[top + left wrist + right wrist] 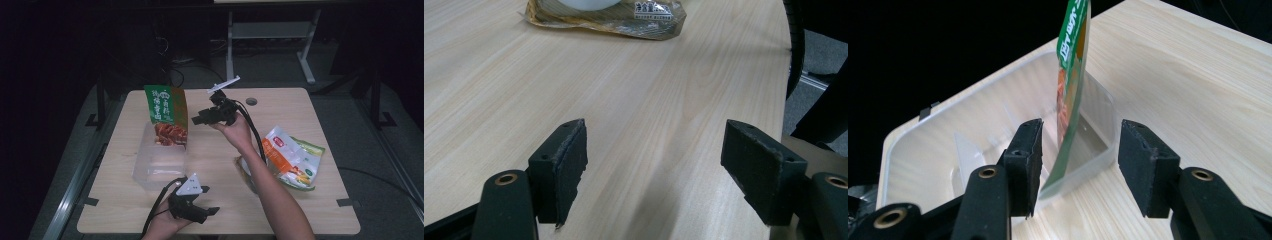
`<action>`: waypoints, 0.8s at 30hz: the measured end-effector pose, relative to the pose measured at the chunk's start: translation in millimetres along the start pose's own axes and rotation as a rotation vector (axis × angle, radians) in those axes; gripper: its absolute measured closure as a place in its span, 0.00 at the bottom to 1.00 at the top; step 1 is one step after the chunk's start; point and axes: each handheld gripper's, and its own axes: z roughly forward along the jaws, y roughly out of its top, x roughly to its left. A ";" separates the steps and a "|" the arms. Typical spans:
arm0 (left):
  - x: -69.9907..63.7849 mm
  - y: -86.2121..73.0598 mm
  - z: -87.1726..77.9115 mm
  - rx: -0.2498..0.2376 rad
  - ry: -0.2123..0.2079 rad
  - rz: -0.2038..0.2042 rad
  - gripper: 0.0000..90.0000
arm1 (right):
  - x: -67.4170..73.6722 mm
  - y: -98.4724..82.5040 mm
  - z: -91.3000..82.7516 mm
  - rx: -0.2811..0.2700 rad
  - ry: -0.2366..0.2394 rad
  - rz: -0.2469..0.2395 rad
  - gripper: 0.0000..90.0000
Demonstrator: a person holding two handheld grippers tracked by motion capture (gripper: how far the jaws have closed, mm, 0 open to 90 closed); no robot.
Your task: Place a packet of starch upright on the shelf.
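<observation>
Green snack packet (167, 113) upright in clear plastic bin (159, 169).
Leaning against far wall, left of table centre.

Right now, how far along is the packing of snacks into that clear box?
Done: one green snack bag stands in the clear box. In hand: nothing; the right gripper is beside that bag, jaws open, and the left gripper rests open near the table's edge. Left: the packets lying at the right.

Dim, grainy high view with dark surroundings; brighter, sharper gripper views, soft shadows on the table (634, 100).
</observation>
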 end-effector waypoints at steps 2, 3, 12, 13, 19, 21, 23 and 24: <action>0.0 0.0 -0.3 0.004 -0.003 0.001 0.29 | 0.8 -3.0 -5.6 0.004 -0.005 0.004 0.57; -0.1 0.0 -0.3 0.004 -0.002 0.001 0.29 | 0.7 -4.5 -8.4 0.006 -0.009 0.003 0.57; -1.0 0.1 0.6 0.001 -0.003 -0.005 0.29 | -0.3 -20.6 -35.7 0.008 -0.034 0.010 0.55; -1.1 0.0 1.1 0.001 -0.004 -0.002 0.29 | -0.7 -22.3 -38.6 0.013 -0.036 0.016 0.54; -3.4 0.0 4.4 0.010 -0.008 0.003 0.29 | -1.8 -36.6 -56.5 0.012 -0.052 0.024 0.53; -4.0 0.0 5.0 0.015 -0.008 0.006 0.29 | -3.5 -43.6 -61.2 0.023 -0.055 0.036 0.52; -4.9 -0.4 5.9 0.016 -0.009 0.006 0.29 | -3.8 -49.9 -65.6 0.018 -0.063 0.039 0.52; -4.9 -0.4 5.9 0.016 -0.009 0.006 0.29 | -3.8 -49.9 -65.6 0.018 -0.063 0.039 0.52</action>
